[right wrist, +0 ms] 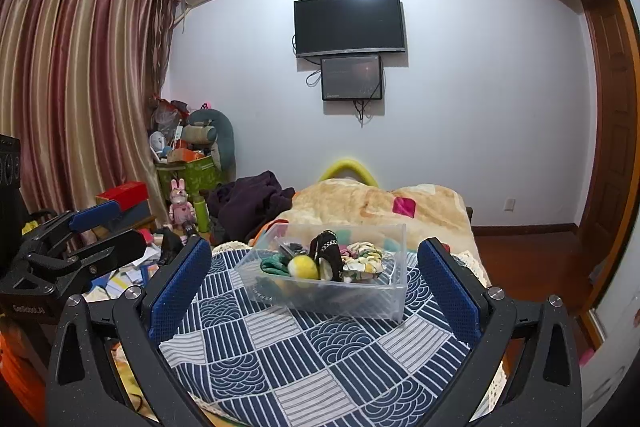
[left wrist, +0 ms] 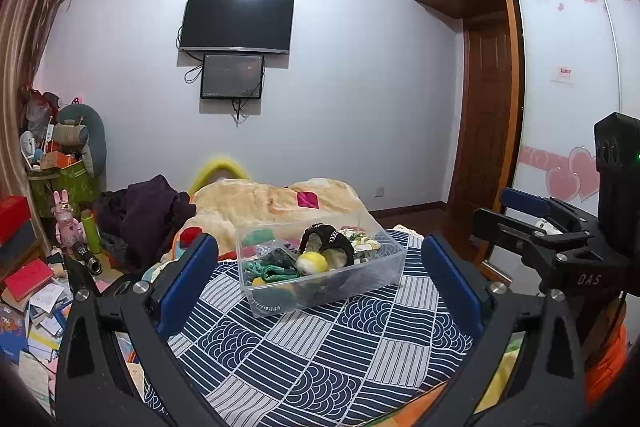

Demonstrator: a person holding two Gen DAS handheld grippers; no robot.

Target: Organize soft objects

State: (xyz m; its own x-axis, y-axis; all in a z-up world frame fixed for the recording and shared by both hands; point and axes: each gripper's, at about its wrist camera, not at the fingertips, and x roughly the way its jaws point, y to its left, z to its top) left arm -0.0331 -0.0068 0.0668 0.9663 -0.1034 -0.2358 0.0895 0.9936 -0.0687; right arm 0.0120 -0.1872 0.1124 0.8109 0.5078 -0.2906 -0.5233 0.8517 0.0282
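Observation:
A clear plastic box (left wrist: 384,259) stands on a blue and white patterned cloth (left wrist: 320,359) on the bed. In it lie several soft things: a yellow fuzzy ball (left wrist: 312,263), a black band with a chain (left wrist: 330,239), a green cord (left wrist: 272,273) and a floral scrunchie (left wrist: 360,241). The box also shows in the right wrist view (right wrist: 360,301), with the ball (right wrist: 303,265) and scrunchie (right wrist: 364,261). My left gripper (left wrist: 320,267) is open and empty, short of the box. My right gripper (right wrist: 316,271) is open and empty, short of the box.
A beige blanket (left wrist: 272,203) and a dark purple garment (left wrist: 144,215) lie behind the box. Books, boxes and toys clutter the floor at the left (left wrist: 36,291). A wardrobe with sliding doors (left wrist: 568,67) stands at the right. The right gripper shows in the left view (left wrist: 540,223).

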